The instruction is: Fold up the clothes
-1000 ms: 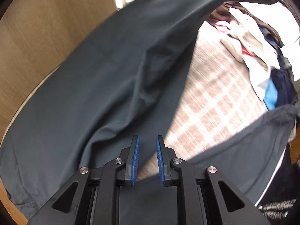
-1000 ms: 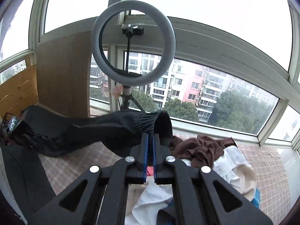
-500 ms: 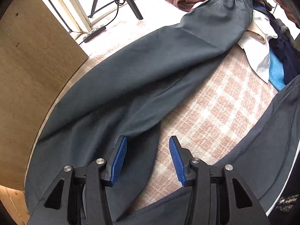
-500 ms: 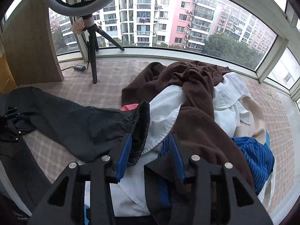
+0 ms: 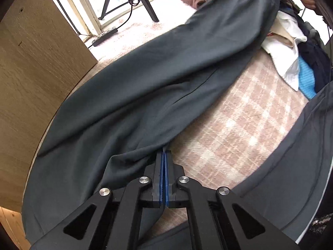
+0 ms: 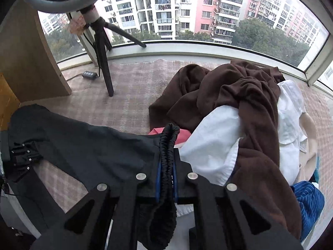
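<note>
Dark grey trousers (image 5: 166,62) lie stretched across the plaid rug (image 5: 239,135), with the elastic waistband far off at the top right. My left gripper (image 5: 165,153) is shut on the trousers' near edge, and cloth bunches to the left of the pads. In the right wrist view the same trousers (image 6: 83,145) run off to the left. There my right gripper (image 6: 167,153) is shut on the gathered black waistband (image 6: 169,133), which sticks up between the fingers.
A heap of clothes sits right of the waistband: a brown garment (image 6: 239,95), a white shirt (image 6: 218,145) and blue striped cloth (image 6: 308,200). A ring-light tripod (image 6: 104,62) and power strip (image 6: 90,75) stand by the window. A wooden panel (image 5: 31,62) bounds the left.
Half a second ago both grippers stood open over the laid-down trousers. Now the left has shut on the near edge and the right on the waistband.
</note>
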The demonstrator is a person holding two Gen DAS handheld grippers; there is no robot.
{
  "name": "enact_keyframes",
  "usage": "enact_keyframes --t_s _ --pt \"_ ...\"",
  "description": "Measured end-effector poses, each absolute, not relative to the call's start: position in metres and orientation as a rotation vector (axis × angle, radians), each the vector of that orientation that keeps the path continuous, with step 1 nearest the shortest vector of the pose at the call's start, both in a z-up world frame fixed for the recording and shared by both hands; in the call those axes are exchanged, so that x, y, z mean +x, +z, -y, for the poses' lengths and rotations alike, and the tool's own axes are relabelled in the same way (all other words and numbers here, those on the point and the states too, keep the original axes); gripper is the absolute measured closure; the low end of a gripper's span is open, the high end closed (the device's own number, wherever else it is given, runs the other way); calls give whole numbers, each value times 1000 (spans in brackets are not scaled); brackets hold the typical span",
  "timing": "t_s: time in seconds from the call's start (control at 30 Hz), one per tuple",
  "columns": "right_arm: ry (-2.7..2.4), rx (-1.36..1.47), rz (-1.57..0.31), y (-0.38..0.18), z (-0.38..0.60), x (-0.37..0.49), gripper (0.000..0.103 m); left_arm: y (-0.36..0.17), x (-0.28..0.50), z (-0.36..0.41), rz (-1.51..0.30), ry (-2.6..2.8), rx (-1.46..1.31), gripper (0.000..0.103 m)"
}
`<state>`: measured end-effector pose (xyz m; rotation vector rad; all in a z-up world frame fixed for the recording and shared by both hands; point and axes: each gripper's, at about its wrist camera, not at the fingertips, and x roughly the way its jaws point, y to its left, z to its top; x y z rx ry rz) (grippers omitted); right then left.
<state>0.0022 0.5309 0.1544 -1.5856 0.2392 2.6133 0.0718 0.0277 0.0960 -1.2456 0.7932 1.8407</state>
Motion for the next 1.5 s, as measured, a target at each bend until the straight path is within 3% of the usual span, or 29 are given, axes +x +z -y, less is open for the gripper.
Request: enact_keyframes --t_s 0.1,0.23,0.37,0.47,0.5,0.6,0.73,0.8,1.03,1.17,1.23,1.37,1.5 --pt "2606 -1421 -471 183 -568 6 95 113 96 -37 -772 1741 -1192 102" --pt "2481 -1437 -401 162 -590 -9 94 101 116 -51 -841 1661 -1215 93" --pt "2398 -1529 -364 125 -594 -16 94 114 106 -27 -724 1744 -1261 87" --pt "2392 -1530 -385 119 -595 -14 94 119 91 -8 -642 1842 -1262 59" --pt "2395 -1525 -398 121 -595 -15 94 115 82 -5 -628 1867 -1261 55" --pt "2416 -1499 -436 134 -597 -17 94 79 47 -58 -561 1800 -1353 59" --pt "2445 -1461 -425 151 -596 -15 94 97 70 -35 -591 1856 -1264 60" --pt "2439 -1471 -405 152 -594 -14 94 82 27 -18 -552 1923 -1312 58" --pt "2403 -1494 -424 138 -588 -8 94 85 -72 191 -383 2441 -1687 58" --pt "2385 -1459 -398 143 -585 -10 94 106 -80 247 -244 2571 -1706 61" --pt "2396 -1439 -400 150 -583 -9 94 124 -66 243 -289 2568 -1605 58" --pt "2448 -1407 -342 168 -572 -2 94 130 -77 202 -412 2473 -1516 41" --pt "2456 -1422 -269 173 -563 6 94 115 -105 153 -595 2373 -1517 41"
